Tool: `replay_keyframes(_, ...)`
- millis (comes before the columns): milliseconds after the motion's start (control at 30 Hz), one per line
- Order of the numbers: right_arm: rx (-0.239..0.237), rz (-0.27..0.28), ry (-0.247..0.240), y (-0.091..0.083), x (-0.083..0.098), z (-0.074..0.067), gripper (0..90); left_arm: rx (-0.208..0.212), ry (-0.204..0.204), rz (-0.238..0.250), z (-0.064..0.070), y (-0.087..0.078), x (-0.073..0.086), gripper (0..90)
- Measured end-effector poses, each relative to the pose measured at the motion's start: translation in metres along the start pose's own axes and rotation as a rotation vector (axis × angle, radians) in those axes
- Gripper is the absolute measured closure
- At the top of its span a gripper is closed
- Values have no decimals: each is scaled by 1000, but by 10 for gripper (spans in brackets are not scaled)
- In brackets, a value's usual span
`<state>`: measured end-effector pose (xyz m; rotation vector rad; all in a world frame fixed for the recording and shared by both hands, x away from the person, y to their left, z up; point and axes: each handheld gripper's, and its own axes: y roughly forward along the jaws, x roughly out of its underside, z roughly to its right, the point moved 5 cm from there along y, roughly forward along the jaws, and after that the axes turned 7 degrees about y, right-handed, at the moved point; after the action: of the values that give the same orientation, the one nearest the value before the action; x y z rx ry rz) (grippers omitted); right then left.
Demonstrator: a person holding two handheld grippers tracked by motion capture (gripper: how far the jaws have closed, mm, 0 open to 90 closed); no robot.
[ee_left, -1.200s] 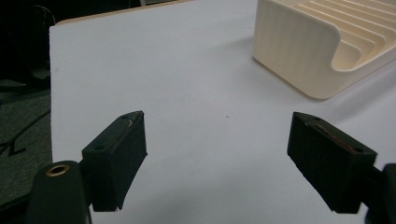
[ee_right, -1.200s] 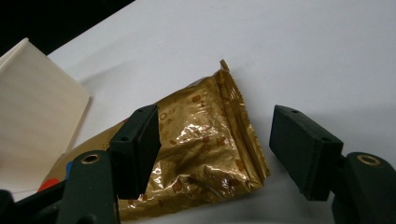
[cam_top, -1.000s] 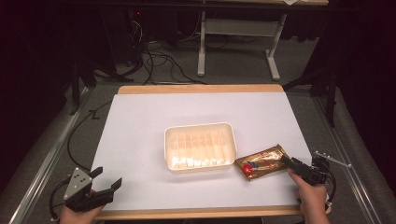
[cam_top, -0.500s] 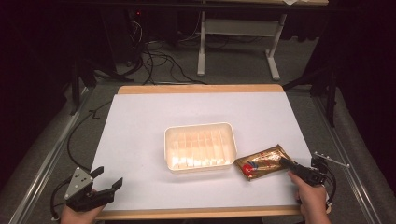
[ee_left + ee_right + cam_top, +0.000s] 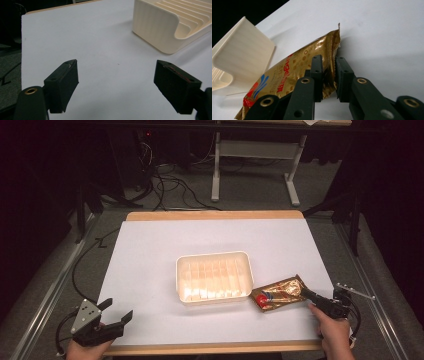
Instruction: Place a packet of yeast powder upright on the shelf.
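Gold snack packet (image 5: 294,75) lying on the white counter (image 5: 150,265), just right of the cream ribbed tray (image 5: 214,277), one corner near the tray's wall. Pinched now at its crimped right edge by the right gripper (image 5: 329,75), jaws having just been closing, foil squeezed between the pads, only a thin gap left. Same grip seen from above at the counter's right front (image 5: 306,294). Over at the near left corner, left gripper (image 5: 116,82) hovering low, jaws spread wide, nothing between them but bare counter.
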<state>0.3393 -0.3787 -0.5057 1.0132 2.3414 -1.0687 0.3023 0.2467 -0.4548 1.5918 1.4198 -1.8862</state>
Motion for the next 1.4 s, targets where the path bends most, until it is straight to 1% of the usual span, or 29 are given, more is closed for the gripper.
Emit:
replay_keyframes(100,-2,9,-25,-2,-1,-2,855,1,2,1,0,1,0,203)
replay_keyframes(167,-3,13,-30,-2,-1,-3,866,-2,3,1,0,1,-1,203)
replay_keyframes(200,-2,24,-44,-4,-2,-5,886,-1,1,3,0,1,-1,204)
replay_keyframes(300,-9,35,-53,-5,-2,-8,895,-2,0,6,0,1,-1,204)
replay_keyframes(333,-10,45,-69,-7,-3,-11,900,-3,3,9,0,0,-2,204)
replay_keyframes(467,-22,75,-98,-12,-5,-21,900,-3,2,10,0,0,-2,204)
replay_keyframes(500,-22,75,-98,-12,-5,-21,900,-3,2,10,0,0,-2,204)
replay_keyframes(533,-35,91,-113,-14,-6,-27,900,-3,4,10,0,1,-2,204)
replay_keyframes(633,-57,120,-135,-18,-8,-36,900,-2,4,10,-1,1,-2,204)
replay_keyframes(667,-65,128,-145,-20,-9,-39,900,-2,3,12,-1,0,-2,204)
replay_keyframes(700,-65,128,-145,-20,-9,-39,900,-2,3,12,-1,0,-2,205)
replay_keyframes(733,-79,141,-163,-22,-9,-45,900,-2,5,11,-1,0,-2,204)
replay_keyframes(800,-88,156,-181,-24,-9,-52,900,-2,3,15,0,0,-3,205)
replay_keyframes(833,-88,156,-181,-24,-9,-52,900,-2,3,15,0,0,-3,205)
replay_keyframes(867,-101,169,-198,-26,-9,-59,900,-1,9,15,1,-1,-3,205)
replay_keyframes(900,-107,176,-205,-27,-9,-62,900,0,12,15,1,-1,-4,205)
replay_keyframes(933,-111,182,-209,-28,-9,-65,900,-1,14,17,1,-1,-4,205)
replay_keyframes(967,-111,182,-209,-28,-9,-65,900,-1,14,17,1,-1,-4,205)
replay_keyframes(1067,-144,198,-230,-31,-9,-77,900,-5,8,23,-1,-2,-4,205)
replay_keyframes(1100,-144,198,-230,-31,-9,-77,900,-5,7,25,-1,-3,-4,205)
replay_keyframes(1133,-151,205,-236,-32,-9,-81,900,-7,8,28,-1,-3,-4,206)
replay_keyframes(1167,-151,205,-236,-32,-9,-81,900,-7,8,28,-1,-3,-4,206)
replay_keyframes(1200,-162,218,-244,-33,-10,-86,900,-6,8,27,-1,-3,-4,206)
replay_keyframes(1267,-165,224,-247,-34,-10,-88,900,-6,10,25,-1,-3,-4,206)
replay_keyframes(1300,-177,233,-249,-37,-11,-92,900,-7,9,27,-1,-3,-4,205)
replay_keyframes(1400,-196,251,-260,-40,-12,-98,900,-5,9,27,0,-3,-5,205)
